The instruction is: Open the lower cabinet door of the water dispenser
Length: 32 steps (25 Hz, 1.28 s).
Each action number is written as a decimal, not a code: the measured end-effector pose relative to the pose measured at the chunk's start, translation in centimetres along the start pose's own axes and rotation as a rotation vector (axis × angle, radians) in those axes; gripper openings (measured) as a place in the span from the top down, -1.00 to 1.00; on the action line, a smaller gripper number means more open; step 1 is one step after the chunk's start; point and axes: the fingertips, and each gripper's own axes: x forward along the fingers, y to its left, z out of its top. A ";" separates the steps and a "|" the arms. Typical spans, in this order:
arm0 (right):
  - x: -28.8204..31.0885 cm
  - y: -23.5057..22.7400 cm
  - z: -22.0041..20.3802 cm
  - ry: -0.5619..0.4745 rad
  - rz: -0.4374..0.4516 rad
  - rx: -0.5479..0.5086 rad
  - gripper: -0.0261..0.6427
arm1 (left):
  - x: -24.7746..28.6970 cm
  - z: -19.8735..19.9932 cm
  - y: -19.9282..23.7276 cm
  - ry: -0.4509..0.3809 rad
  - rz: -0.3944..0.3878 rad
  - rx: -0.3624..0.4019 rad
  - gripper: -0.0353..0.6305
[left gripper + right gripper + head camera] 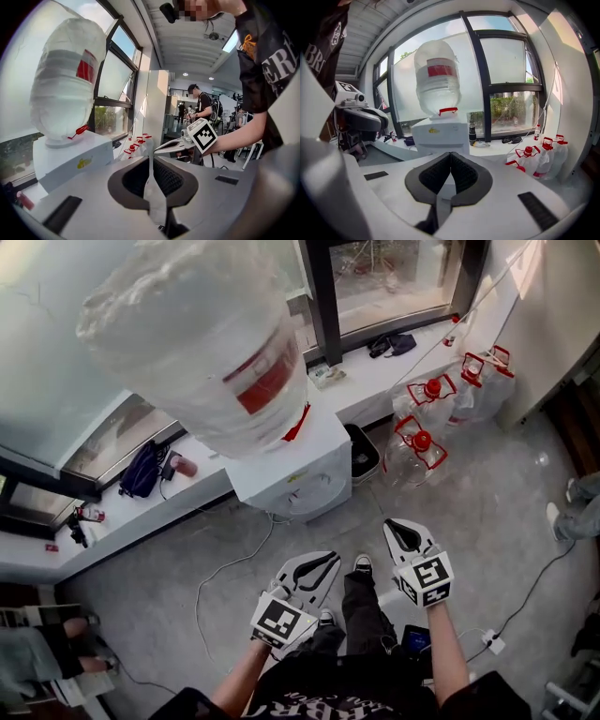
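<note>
The white water dispenser (291, 474) stands against the window ledge with a large plastic-wrapped bottle (202, 343) upside down on top. Its lower cabinet door is hidden: the head view looks steeply down on it. In the right gripper view the gripper's own body covers everything below the dispenser's (440, 136) top section. My left gripper (333, 559) and right gripper (392, 524) hang side by side a short way in front of the dispenser, touching nothing. Both point toward it. Each has its jaws shut with nothing between them, tips meeting in the left gripper (150, 157) and the right gripper (451, 153).
Several clear water jugs with red caps (422, 442) stand on the floor right of the dispenser, and a black bin (361, 451) sits beside it. A white cable (230, 568) loops over the floor at front left. A power strip (492, 643) lies at right. Other people stand behind.
</note>
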 end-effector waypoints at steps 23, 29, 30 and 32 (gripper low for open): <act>27.5 -9.7 -24.4 0.170 0.232 -0.074 0.45 | 18.9 -19.8 10.6 0.218 0.014 -0.069 0.81; 34.2 -10.0 -30.6 0.230 0.306 -0.184 0.27 | 22.5 -24.0 13.1 0.189 0.011 -0.059 0.81; 35.2 -10.1 -31.2 0.242 0.317 -0.202 0.22 | 23.0 -24.5 13.5 0.184 0.011 -0.058 0.81; 36.9 -9.9 -32.0 0.260 0.334 -0.240 0.15 | 23.5 -25.4 14.1 0.187 0.005 -0.045 0.81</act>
